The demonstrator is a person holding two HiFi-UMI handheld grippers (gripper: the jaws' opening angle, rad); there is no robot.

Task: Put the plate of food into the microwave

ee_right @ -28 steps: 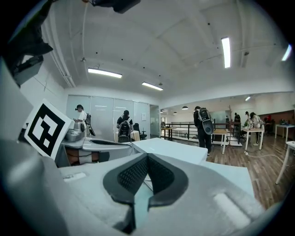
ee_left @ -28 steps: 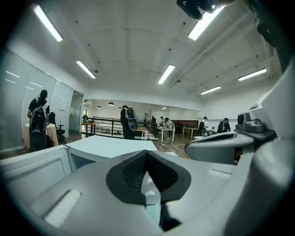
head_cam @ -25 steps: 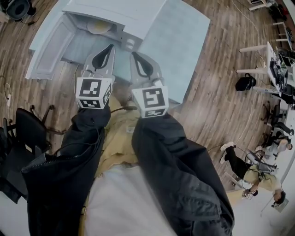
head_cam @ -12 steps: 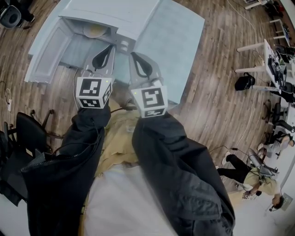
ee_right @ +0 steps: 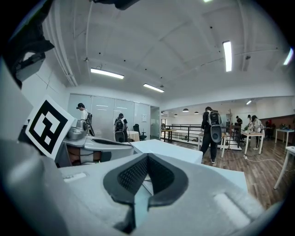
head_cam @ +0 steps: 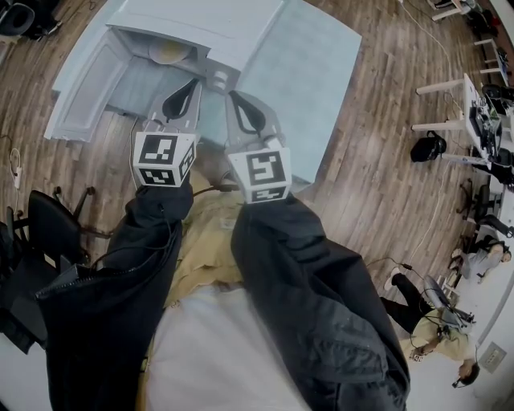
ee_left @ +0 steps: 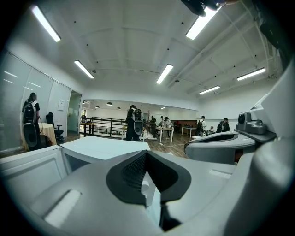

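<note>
In the head view the white microwave (head_cam: pixel 201 20) stands on a pale blue table (head_cam: pixel 313 72), its door (head_cam: pixel 80 88) swung open to the left. A plate of yellowish food (head_cam: pixel 169 53) lies inside the cavity. My left gripper (head_cam: pixel 191 83) and right gripper (head_cam: pixel 234 98) are held side by side near my body, pointing at the microwave's front and apart from it. Both are shut with nothing between the jaws. In the left gripper view the closed left gripper (ee_left: pixel 146 154) points over the microwave's top (ee_left: pixel 101 147). The right gripper (ee_right: pixel 147 156) likewise shows closed pads.
A black office chair (head_cam: pixel 40 233) stands on the wood floor at my left. Desks with equipment (head_cam: pixel 482 112) line the right side, and people (head_cam: pixel 438 337) are at the lower right. More people stand by tables (ee_right: pixel 214 126) far across the room.
Both grippers stay shut and almost in place. The head camera has shifted slightly, and the people at the lower right have moved.
</note>
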